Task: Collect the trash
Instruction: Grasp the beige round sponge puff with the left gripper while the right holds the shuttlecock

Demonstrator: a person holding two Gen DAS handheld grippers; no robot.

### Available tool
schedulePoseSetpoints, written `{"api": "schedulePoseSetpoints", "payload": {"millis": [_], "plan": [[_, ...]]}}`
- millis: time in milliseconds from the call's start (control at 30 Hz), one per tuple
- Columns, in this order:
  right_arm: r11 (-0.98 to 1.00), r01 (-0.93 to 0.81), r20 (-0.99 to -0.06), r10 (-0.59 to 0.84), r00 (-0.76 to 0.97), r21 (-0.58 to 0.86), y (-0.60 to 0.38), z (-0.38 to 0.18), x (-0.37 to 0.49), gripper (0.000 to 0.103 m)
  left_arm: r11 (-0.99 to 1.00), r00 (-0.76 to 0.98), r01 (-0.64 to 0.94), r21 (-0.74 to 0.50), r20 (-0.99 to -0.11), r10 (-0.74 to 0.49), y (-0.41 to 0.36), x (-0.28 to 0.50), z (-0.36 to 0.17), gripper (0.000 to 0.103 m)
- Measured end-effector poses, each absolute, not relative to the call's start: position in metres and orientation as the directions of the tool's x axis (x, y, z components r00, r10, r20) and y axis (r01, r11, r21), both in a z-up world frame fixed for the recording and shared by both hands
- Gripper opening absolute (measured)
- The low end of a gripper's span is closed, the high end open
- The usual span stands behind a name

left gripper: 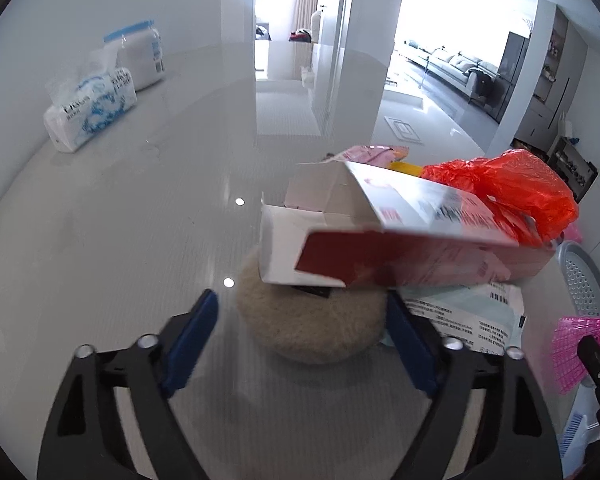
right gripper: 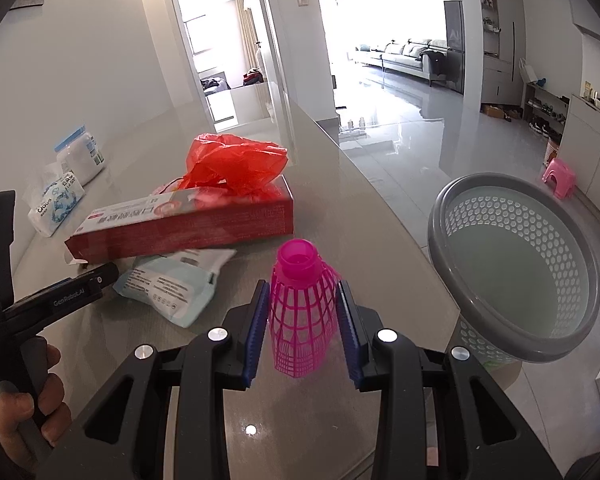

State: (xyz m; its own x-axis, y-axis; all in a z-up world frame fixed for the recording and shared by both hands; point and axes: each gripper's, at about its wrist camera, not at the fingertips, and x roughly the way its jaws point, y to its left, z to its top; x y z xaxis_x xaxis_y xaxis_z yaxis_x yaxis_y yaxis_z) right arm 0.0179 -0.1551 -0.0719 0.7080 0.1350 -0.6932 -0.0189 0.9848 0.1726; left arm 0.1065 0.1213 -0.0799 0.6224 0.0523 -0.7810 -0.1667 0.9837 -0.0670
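A: The worktop (right gripper: 380,200) looks like polished stone or glass, smooth and glossy, mirroring the doorway.

B: The red box (right gripper: 188,224) is printed cardboard with a slight sheen, and its open flaps show plain white card. The red bag (right gripper: 236,160) on it is thin, crinkled, shiny plastic film.

A: The pink mesh piece (right gripper: 302,312) is glossy moulded plastic lattice. The grey basket (right gripper: 512,268) is matt perforated plastic.

B: The round beige pad (left gripper: 312,324) looks fuzzy, like cloth or wool. The pale wipes pack (right gripper: 176,284) is soft printed plastic.

"GenRobot.AI" on the left claw (right gripper: 100,280)'s black arm
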Motion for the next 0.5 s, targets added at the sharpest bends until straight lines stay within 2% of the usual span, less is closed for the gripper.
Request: {"api": "schedulePoseSetpoints", "payload": {"millis": [200,500], "plan": [[0.985,-0.024,-0.695,0.138,0.706,0.171,-0.153,-0.071,0.015,0.033,0.988,0.623,-0.143,-0.065,-0.782,0.039,0.118,0.102,-0.080,0.061],[0.985,-0.018,-0.699,0.136,0.702,0.174,-0.154,-0.069,0.010,0.033,0.985,0.639,-0.174,-0.014,-0.762,0.102,0.132,0.080,-0.068,0.060]]}}
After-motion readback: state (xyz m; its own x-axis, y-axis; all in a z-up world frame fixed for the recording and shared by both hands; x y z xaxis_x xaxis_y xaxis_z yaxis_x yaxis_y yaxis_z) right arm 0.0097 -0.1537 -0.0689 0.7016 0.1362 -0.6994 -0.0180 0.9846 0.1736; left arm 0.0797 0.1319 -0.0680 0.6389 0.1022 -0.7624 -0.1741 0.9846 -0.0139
